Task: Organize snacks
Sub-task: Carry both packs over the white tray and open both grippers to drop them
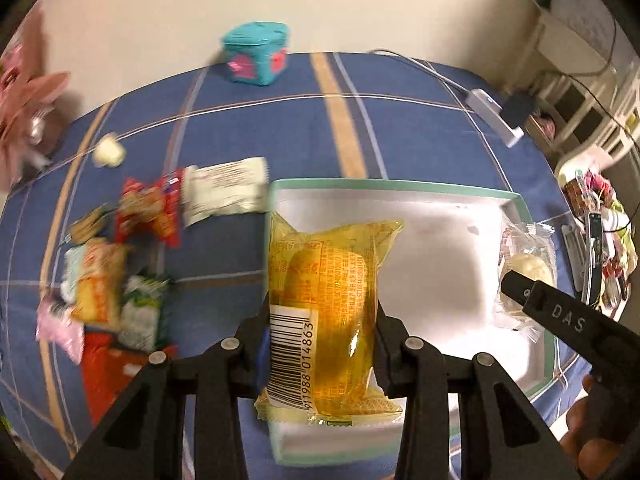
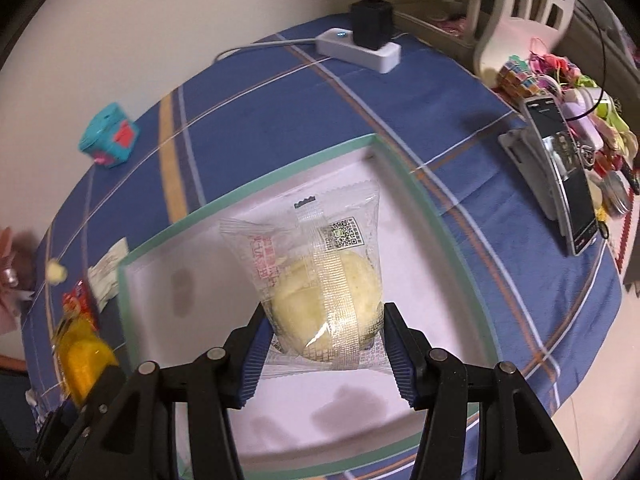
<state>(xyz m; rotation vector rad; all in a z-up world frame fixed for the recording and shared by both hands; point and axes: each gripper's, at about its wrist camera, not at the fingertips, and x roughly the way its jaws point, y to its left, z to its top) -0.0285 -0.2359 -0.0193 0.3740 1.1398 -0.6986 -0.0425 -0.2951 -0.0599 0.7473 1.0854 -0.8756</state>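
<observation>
From the left wrist, the left gripper (image 1: 322,320) is closest. It squeezes a yellow snack pack (image 1: 324,312), shiny see-through plastic with a barcode and a long soft cake inside. It hangs over the white tray (image 1: 440,248), probably so it can be dropped in. More crinkly snack packs (image 1: 120,264) lie in a messy pile on the blue checked cloth (image 1: 280,120).

From the right wrist, the right gripper (image 2: 326,344) pinches a clear bun pack (image 2: 320,280) holding a round, pale, puffy bun. It too hangs over the tray, which has a green rim and a smooth, flat bottom.
</observation>
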